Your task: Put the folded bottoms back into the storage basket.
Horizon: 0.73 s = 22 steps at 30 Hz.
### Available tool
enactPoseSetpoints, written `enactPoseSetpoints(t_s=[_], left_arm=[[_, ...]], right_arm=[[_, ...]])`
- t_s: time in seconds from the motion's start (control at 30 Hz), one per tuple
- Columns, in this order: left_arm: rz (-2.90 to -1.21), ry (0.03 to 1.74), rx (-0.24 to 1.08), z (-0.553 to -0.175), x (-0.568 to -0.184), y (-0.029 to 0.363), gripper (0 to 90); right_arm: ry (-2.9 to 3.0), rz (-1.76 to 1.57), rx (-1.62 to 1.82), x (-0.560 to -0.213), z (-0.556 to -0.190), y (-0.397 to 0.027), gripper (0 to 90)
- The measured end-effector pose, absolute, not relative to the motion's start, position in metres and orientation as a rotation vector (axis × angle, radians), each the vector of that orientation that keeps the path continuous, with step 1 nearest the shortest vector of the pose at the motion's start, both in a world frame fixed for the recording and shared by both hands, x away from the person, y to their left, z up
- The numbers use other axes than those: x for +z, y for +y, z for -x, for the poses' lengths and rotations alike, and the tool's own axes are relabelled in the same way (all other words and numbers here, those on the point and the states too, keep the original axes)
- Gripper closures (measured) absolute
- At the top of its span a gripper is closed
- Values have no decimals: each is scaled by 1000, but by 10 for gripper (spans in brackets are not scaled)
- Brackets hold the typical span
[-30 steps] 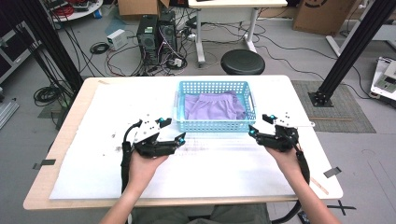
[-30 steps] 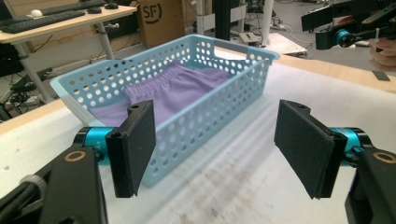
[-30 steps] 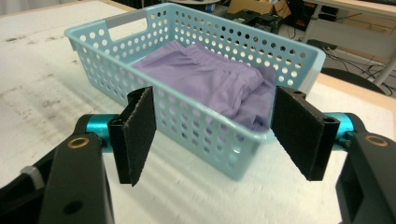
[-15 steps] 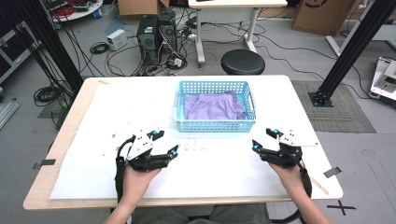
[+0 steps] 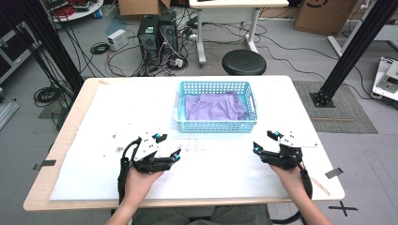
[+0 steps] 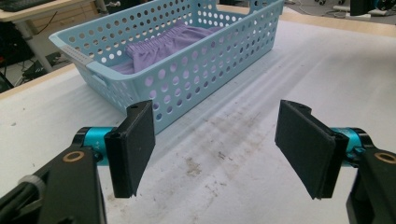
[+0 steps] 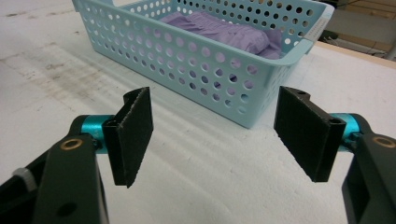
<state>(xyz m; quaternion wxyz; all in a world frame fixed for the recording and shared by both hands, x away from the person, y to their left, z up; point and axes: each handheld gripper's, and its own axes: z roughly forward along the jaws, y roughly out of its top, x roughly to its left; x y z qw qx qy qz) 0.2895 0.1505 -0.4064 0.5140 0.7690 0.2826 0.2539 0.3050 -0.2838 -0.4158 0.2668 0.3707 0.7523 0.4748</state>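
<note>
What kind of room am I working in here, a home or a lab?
Most likely a lab or workshop, not a home. Behind the table the floor holds desktop computer towers amid loose cables, black metal frame posts stand on both sides, and cardboard boxes sit at the back.

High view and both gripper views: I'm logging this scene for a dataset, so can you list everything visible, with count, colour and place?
basket: one, light blue, perforated, far middle of the table
cloth: one, purple, crumpled inside the basket
table: one, wooden rim, covered by a stained white sheet
stool: one, black, round, beyond the table
computer towers: two, black, on the floor among cables
cardboard boxes: two, brown, at the back
left gripper: one, black, jaws open, near left of the table
right gripper: one, black, jaws open, near right
forearms: two, entering from the bottom
</note>
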Motion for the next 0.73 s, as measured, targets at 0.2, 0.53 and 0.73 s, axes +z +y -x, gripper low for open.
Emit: enactPoseSetpoints(t_s=[0.2,0.53,0.73], left_arm=[[-1844,669,567,-291,-407,151,273],[-1854,657,567,-291,-406,150,269],[-1855,666,559,-291,-408,150,269]], right_arm=[[2029,-1010,1277,-417,-306,-284,287],[2030,-1004,1274,-418,-307,-283,286],[2031,-1017,1273,-419,-307,-284,286]])
